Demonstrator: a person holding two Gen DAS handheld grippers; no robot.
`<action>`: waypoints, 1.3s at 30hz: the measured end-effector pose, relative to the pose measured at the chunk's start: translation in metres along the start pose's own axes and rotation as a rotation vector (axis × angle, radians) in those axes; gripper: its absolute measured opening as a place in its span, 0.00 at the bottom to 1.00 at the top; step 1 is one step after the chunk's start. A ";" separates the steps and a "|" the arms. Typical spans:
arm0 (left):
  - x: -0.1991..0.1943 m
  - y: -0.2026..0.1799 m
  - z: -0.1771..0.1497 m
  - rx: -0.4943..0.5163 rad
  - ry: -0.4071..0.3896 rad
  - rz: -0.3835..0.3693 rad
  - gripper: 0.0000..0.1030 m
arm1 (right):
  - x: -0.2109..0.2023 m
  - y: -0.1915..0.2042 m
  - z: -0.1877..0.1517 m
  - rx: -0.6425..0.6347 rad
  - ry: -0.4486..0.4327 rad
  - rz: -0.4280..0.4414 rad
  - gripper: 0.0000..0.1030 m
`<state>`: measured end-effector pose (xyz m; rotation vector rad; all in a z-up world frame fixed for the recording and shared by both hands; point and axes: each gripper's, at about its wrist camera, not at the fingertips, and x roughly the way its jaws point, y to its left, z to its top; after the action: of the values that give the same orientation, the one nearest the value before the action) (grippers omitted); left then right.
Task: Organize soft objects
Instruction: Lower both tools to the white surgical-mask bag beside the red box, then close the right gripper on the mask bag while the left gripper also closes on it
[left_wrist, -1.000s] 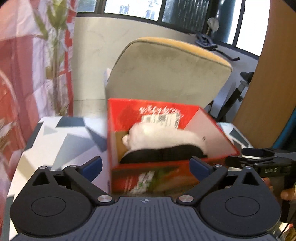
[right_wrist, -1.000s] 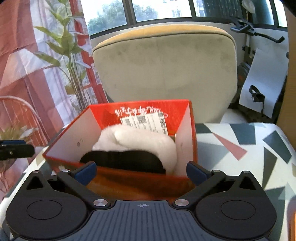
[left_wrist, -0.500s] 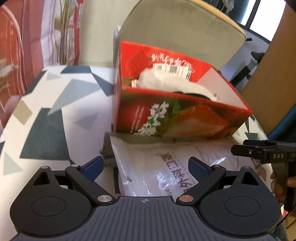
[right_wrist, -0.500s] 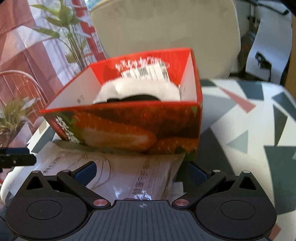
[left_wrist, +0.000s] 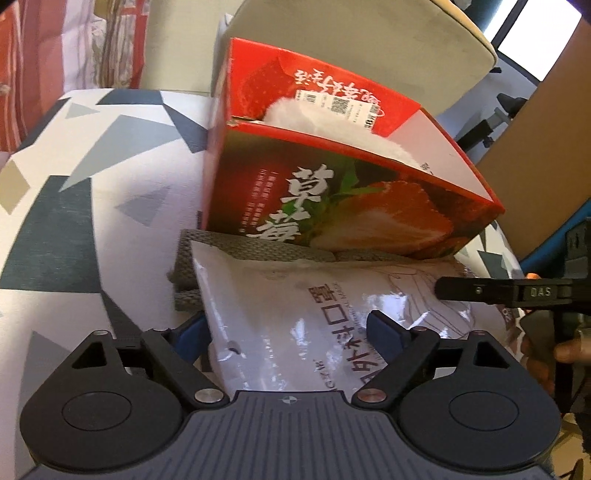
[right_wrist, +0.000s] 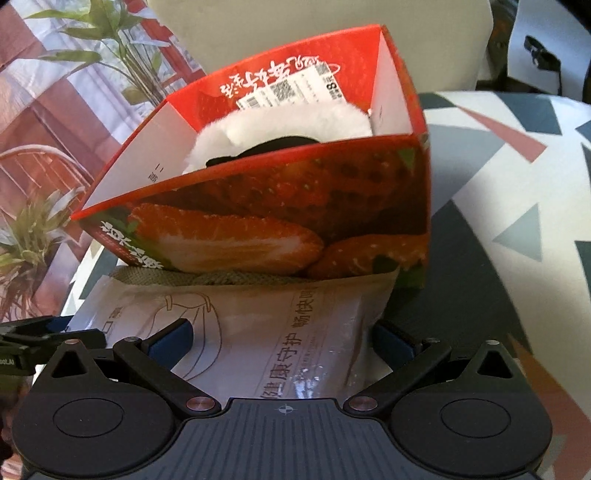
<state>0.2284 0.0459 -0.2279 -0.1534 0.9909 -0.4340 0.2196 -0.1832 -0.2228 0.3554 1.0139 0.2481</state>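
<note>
A red strawberry-print box (left_wrist: 332, 206) (right_wrist: 277, 206) stands on the patterned table and holds a white plush (left_wrist: 306, 114) (right_wrist: 280, 125) with a black part. In front of it a glossy plastic mask packet (left_wrist: 295, 302) (right_wrist: 277, 314) lies on a grey knitted cloth (left_wrist: 236, 243) (right_wrist: 207, 278). My left gripper (left_wrist: 288, 330) points down at the packet's left end; its jaws are closing, with the packet between them but not visibly pinched. My right gripper (right_wrist: 286, 338) stands wide over the packet's right end, which also lies between its fingers.
The table (left_wrist: 74, 221) (right_wrist: 517, 184) has a triangle-print cover. A beige chair back (left_wrist: 351, 44) (right_wrist: 295, 18) rises behind the box. A potted plant (right_wrist: 92, 59) stands at the left and a wooden panel (left_wrist: 546, 129) at the right. A hand (left_wrist: 535, 354) holds the right gripper.
Both grippers have come down and tipped toward the table. The box has slid up in view, and the packet and grey cloth have appeared between the fingers. The left jaws have narrowed a little.
</note>
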 end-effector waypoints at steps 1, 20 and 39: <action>0.001 -0.001 0.000 0.001 0.003 -0.012 0.86 | 0.001 0.000 0.001 0.002 0.004 0.000 1.00; 0.013 0.013 0.005 -0.146 0.068 -0.138 0.65 | 0.014 -0.010 0.001 0.110 0.072 0.031 1.00; -0.030 -0.005 0.017 -0.001 -0.045 -0.169 0.57 | -0.056 0.010 0.015 -0.059 -0.076 0.052 0.59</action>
<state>0.2272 0.0532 -0.1936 -0.2483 0.9371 -0.5815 0.2035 -0.1969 -0.1680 0.3354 0.9213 0.3081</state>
